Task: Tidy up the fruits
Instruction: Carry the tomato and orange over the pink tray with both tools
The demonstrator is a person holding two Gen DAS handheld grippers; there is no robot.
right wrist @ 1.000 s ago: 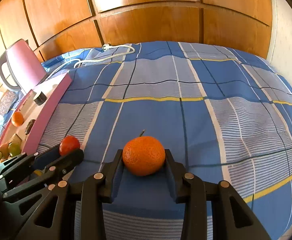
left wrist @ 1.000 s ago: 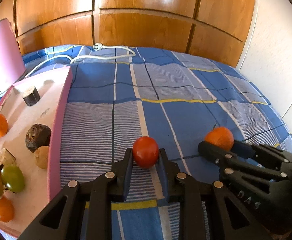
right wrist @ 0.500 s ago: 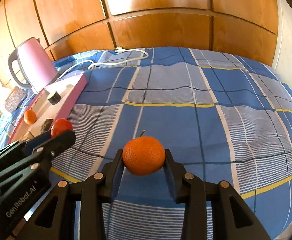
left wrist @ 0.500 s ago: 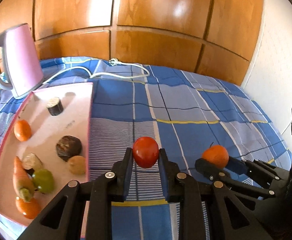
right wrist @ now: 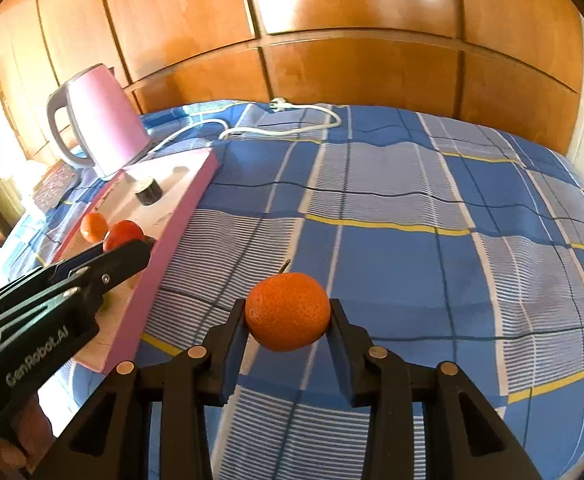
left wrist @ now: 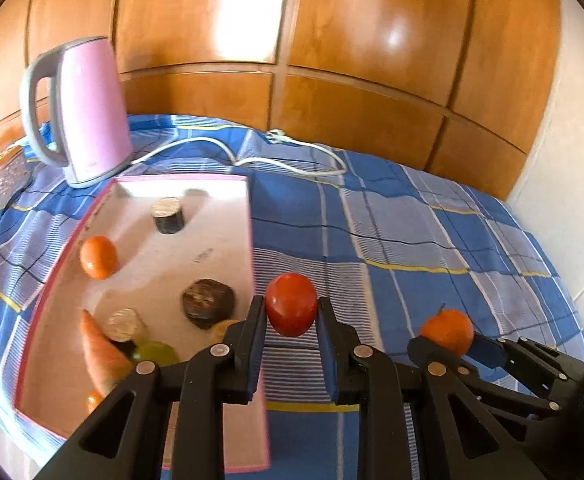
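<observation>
My left gripper (left wrist: 291, 312) is shut on a red tomato (left wrist: 291, 304), held just above the right rim of the pink-edged tray (left wrist: 249, 224). My right gripper (right wrist: 287, 316) is shut on an orange tangerine (right wrist: 287, 311) above the blue checked cloth. From the left wrist view the right gripper (left wrist: 448, 334) and its tangerine (left wrist: 447, 330) show at lower right. In the right wrist view the left gripper (right wrist: 125, 240) with the tomato (right wrist: 123, 233) hangs over the tray (right wrist: 179, 216). The tray holds a tangerine (left wrist: 98, 257), a carrot (left wrist: 99, 348), a green fruit (left wrist: 156, 353) and dark round pieces.
A pink kettle (left wrist: 79, 110) stands behind the tray, its white cord (left wrist: 292, 156) lying across the cloth toward the wooden panelled wall. A patterned box (left wrist: 1, 178) sits left of the kettle. The blue checked cloth (right wrist: 432, 216) stretches to the right.
Both grippers have risen and shifted left toward the tray, still gripping their fruits. The tomato now hangs at the tray's right rim, and more of the tray and the kettle shows.
</observation>
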